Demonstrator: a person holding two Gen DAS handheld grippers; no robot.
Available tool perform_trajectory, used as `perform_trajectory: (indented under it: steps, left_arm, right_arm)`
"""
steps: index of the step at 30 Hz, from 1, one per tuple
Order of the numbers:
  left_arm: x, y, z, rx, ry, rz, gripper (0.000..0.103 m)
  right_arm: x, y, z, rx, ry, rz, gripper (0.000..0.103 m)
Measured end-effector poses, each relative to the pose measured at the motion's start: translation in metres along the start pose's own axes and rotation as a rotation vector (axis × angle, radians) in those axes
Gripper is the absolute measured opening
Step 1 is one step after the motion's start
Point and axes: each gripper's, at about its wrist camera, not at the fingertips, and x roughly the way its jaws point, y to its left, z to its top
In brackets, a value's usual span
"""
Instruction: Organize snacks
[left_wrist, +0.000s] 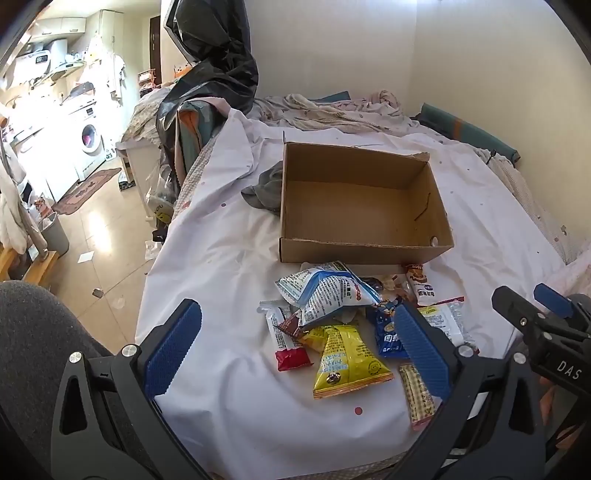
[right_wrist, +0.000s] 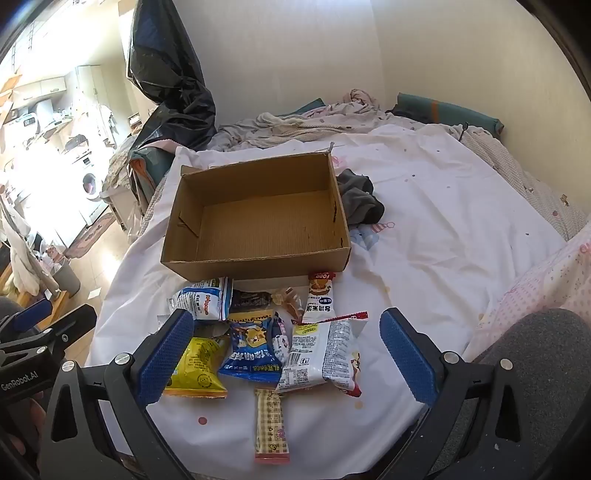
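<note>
An open, empty cardboard box (left_wrist: 362, 253) (right_wrist: 255, 266) sits on the white bedsheet. In front of it lies a pile of several snack packets: a yellow packet (left_wrist: 343, 358) (right_wrist: 195, 369), a blue one (left_wrist: 386, 332) (right_wrist: 251, 350), a white-and-blue one (left_wrist: 328, 291) (right_wrist: 201, 299), a white one (right_wrist: 321, 354), a checked bar (left_wrist: 417, 398) (right_wrist: 271, 424) and a red-ended bar (left_wrist: 284, 339). My left gripper (left_wrist: 297, 308) hovers open over the pile's left side. My right gripper (right_wrist: 286, 317) hovers open over its right side. Neither holds anything.
A grey cloth (left_wrist: 266, 188) (right_wrist: 358, 199) lies against the box. A black plastic bag (left_wrist: 214, 55) hangs at the bed's far left corner. Crumpled bedding and a teal pillow (left_wrist: 469, 129) line the wall. The bed's left edge drops to a tiled floor. The person's grey-clad knees (left_wrist: 33, 332) (right_wrist: 535, 350) flank the grippers.
</note>
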Motion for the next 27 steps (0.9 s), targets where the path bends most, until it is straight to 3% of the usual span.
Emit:
perform_trajectory:
  steps: [27]
  left_arm:
    - [0.0013,-0.0027,-0.0013,-0.012,-0.002,0.003,0.103]
  right_arm:
    - [0.0009,-0.0022,0.0001,0.001,0.001,0.002,0.103]
